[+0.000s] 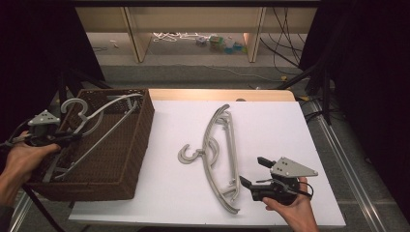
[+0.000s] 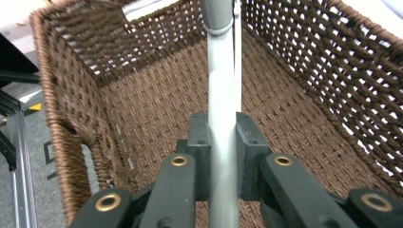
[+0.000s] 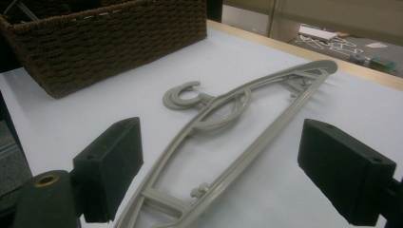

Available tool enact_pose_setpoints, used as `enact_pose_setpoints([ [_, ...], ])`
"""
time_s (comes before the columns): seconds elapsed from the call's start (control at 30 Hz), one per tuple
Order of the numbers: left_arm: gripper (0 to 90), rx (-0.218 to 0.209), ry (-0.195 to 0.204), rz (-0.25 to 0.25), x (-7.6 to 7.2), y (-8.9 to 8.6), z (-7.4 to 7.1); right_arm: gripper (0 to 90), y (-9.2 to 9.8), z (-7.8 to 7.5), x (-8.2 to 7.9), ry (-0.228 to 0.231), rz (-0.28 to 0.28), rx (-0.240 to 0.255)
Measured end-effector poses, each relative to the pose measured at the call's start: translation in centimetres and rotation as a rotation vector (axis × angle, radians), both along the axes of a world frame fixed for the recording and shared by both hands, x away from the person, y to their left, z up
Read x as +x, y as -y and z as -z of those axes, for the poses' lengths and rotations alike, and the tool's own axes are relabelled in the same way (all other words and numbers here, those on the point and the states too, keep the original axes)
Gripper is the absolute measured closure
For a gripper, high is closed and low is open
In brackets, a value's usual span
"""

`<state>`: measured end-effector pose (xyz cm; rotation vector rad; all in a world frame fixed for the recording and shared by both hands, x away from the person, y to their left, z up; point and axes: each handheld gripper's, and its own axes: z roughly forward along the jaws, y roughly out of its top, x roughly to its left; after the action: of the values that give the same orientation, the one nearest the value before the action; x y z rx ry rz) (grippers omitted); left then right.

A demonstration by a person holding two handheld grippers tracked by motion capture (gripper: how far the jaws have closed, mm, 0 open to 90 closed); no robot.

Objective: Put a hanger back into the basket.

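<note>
Grey hanger (image 2: 221,95) sits clamped in the left claw (image 2: 222,156) over the wicker basket (image 2: 71,137).

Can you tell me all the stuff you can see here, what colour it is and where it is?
basket: one, brown wicker, left edge of the table
hanger in basket: one, grey, leaning in the basket, held by its bar
hanger on table: one, grey, lying flat mid-table
table: one, white top
clutter on floor: a few small things, pale and coloured, beyond the table
left hand-held gripper: one, black, shut on the hanger in basket
right hand-held gripper: one, black, open, beside the hanger on table
hands: two, at the bottom corners
</note>
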<state>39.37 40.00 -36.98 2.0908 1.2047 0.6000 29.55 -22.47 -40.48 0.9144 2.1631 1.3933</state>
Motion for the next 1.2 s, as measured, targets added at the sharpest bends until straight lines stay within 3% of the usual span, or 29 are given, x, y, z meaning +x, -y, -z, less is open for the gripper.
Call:
enact_pose_setpoints([
  [0.03, 79.4, 0.022, -0.013, 0.007, 0.2, 0.1, 0.1, 16.0, 0.0, 0.0, 0.0, -0.001, -0.002, 0.001],
  [0.07, 79.4, 0.014, -0.018, 0.001, 0.4, 0.3, 0.4, 16.1, 0.0, 0.0, 0.0, -0.001, -0.002, 0.000],
  [0.1, 79.4, 0.041, -0.036, 0.013, 0.6, 0.3, 0.4, 16.1, 0.0, 0.0, 0.0, -0.002, -0.002, -0.002],
  [0.33, 79.3, 0.072, -0.104, -0.022, 2.0, 1.2, 2.0, 16.1, 0.0, 0.1, 0.0, -0.005, -0.005, -0.002],
  [0.5, 79.2, 0.091, -0.144, -0.046, 2.7, 1.7, 2.9, 16.1, -0.1, 0.2, 0.1, 0.004, -0.013, 0.009],
  [0.63, 78.6, 0.081, -0.189, -0.082, 2.9, 1.3, 4.0, 16.1, -0.1, 0.2, 0.1, -0.001, -0.015, 0.004],
  [0.77, 77.3, 0.028, -0.184, -0.122, 3.0, 0.6, 4.2, 16.1, 0.0, 0.2, 0.0, -0.009, -0.012, -0.009],
  [1.03, 71.3, 0.016, -0.194, -0.221, 3.3, 0.1, 4.4, 16.2, -0.1, 0.3, 0.1, -0.016, -0.013, -0.012],
  [1.2, 59.0, -0.016, -0.151, -0.313, 3.0, -0.3, 4.1, 16.2, 0.0, 0.3, 0.1, -0.019, -0.013, -0.010],
])
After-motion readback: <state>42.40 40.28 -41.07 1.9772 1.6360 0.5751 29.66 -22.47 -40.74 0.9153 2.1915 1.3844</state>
